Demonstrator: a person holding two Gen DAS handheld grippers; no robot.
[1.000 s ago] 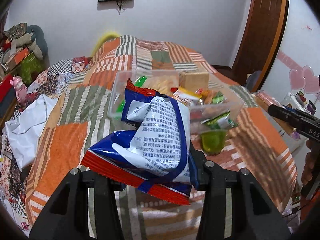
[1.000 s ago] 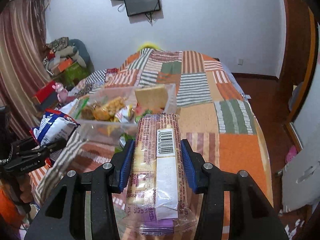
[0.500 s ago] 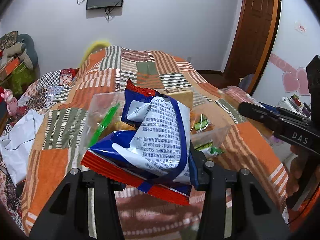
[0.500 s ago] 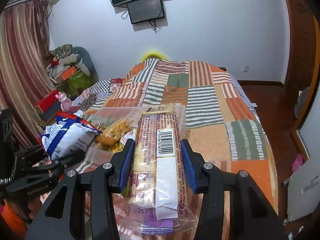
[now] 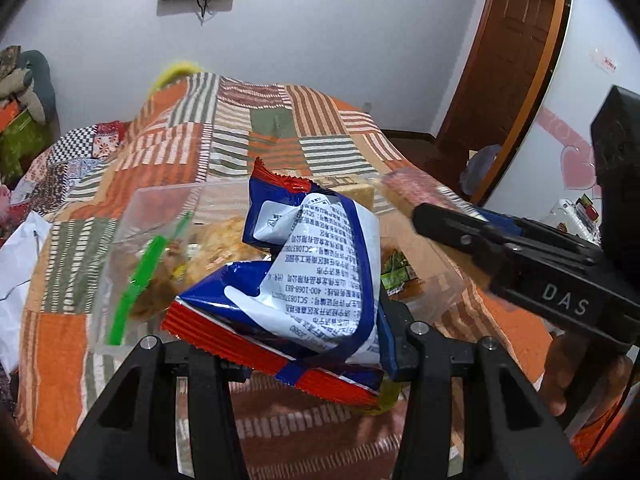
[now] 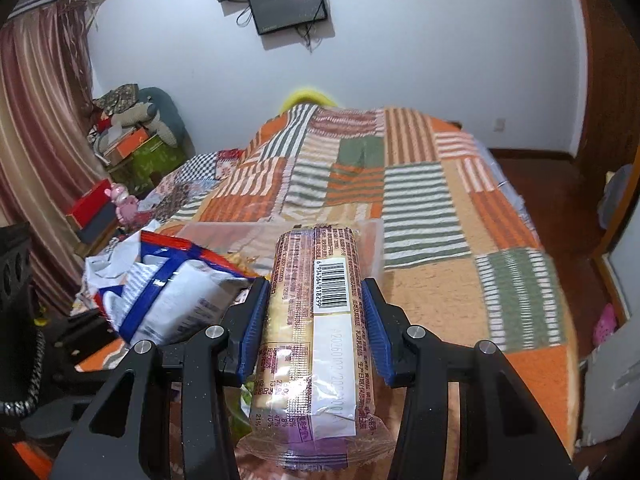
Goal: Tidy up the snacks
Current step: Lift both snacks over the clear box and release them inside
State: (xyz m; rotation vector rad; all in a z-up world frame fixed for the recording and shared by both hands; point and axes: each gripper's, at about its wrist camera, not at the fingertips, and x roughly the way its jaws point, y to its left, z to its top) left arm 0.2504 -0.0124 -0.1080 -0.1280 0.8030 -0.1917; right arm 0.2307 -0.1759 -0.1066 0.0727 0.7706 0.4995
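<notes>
Nearest the right wrist camera, the right gripper [image 6: 316,320] is clamped on a clear-wrapped biscuit roll [image 6: 316,328], its blue pads [image 6: 252,328] pressed against both sides; the roll's near end runs below the fingers and part of its small print is too fine to read, though a barcode label shows. In the left view, the left gripper [image 5: 316,344] pinches a crumpled blue, white and red snack bag [image 5: 304,276], whose back carries dense Chinese print and the number 400-1068-883 (seen upside down); the bag hides both fingertips. Just beyond and beneath both packs sits a clear plastic snack bin [image 5: 160,216] on the patchwork bedspread [image 6: 440,208], its contents largely covered: a green strip [image 5: 140,276], what looks like fried snacks and a green wrapper [image 5: 394,272]. From the right side the other tool's black body reads "DAS" [image 5: 564,304]. Farther off, a dark screen [image 6: 286,4] hangs on the wall.
</notes>
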